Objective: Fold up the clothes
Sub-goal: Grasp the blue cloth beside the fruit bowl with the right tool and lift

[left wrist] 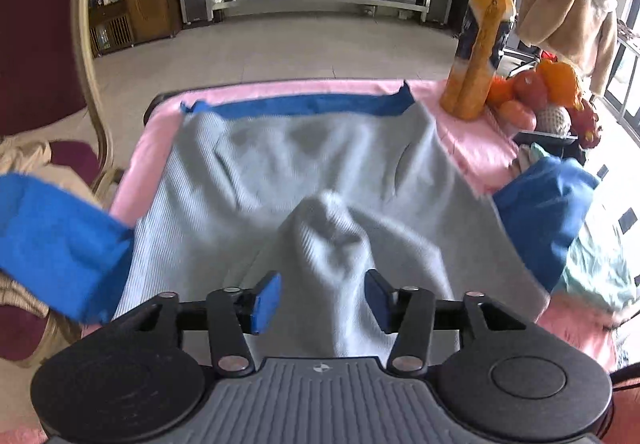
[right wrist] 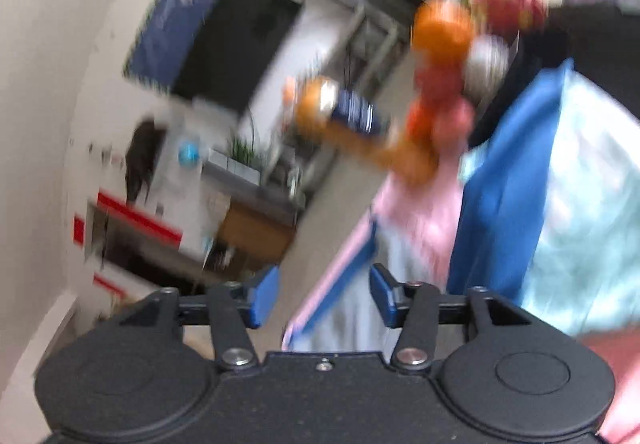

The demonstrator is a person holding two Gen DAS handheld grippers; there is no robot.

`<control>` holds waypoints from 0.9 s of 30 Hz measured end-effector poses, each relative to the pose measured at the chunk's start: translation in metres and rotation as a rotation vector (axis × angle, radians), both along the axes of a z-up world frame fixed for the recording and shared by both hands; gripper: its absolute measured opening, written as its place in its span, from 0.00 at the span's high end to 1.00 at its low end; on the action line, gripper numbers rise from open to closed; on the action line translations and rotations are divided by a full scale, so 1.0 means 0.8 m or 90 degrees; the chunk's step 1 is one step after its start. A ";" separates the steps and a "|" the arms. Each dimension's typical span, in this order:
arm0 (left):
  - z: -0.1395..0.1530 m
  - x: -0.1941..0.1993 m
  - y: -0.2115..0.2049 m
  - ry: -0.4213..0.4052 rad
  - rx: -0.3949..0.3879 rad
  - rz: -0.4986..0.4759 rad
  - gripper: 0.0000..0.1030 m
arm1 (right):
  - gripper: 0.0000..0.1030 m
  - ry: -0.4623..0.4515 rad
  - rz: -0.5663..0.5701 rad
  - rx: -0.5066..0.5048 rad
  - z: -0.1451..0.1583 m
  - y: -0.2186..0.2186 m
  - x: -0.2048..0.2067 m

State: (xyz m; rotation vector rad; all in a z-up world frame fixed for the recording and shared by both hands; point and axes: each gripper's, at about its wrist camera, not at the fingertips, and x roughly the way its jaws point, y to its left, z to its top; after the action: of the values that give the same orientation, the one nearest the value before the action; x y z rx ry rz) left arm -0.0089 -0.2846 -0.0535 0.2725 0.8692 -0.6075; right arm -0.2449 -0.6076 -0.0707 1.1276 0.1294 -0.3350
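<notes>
A light grey ribbed garment with blue trim lies spread on a pink-covered table. Its blue hem is at the far edge and blue sleeve cuffs hang at the left and right sides. A bunched ridge of the grey fabric rises between the fingers of my left gripper, which is open around it. My right gripper is open and empty, tilted and blurred, above the table's pink edge with a blue cuff to its right.
An orange toy giraffe and a pile of toy fruit stand at the far right of the table. A pale mint cloth lies at the right edge. A dark red chair is on the left.
</notes>
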 end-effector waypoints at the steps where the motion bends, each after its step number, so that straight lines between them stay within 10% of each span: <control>1: 0.004 0.001 -0.012 -0.003 0.003 0.001 0.48 | 0.49 -0.002 -0.023 0.005 0.000 -0.020 -0.006; 6: -0.012 -0.011 -0.081 0.026 0.021 -0.033 0.48 | 0.50 0.011 -0.111 0.066 -0.038 -0.103 -0.018; 12: -0.055 -0.032 -0.139 0.056 0.053 -0.099 0.48 | 0.74 0.072 -0.188 0.109 -0.109 -0.176 -0.014; 27: -0.078 -0.014 -0.154 0.073 0.061 -0.087 0.48 | 0.87 0.139 -0.261 0.216 -0.221 -0.282 0.030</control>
State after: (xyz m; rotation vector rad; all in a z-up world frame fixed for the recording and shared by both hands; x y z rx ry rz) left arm -0.0203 -0.4082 -0.1158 0.3890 0.9979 -0.7144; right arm -0.2211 -0.8331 -0.2476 1.4518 0.1503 -0.8252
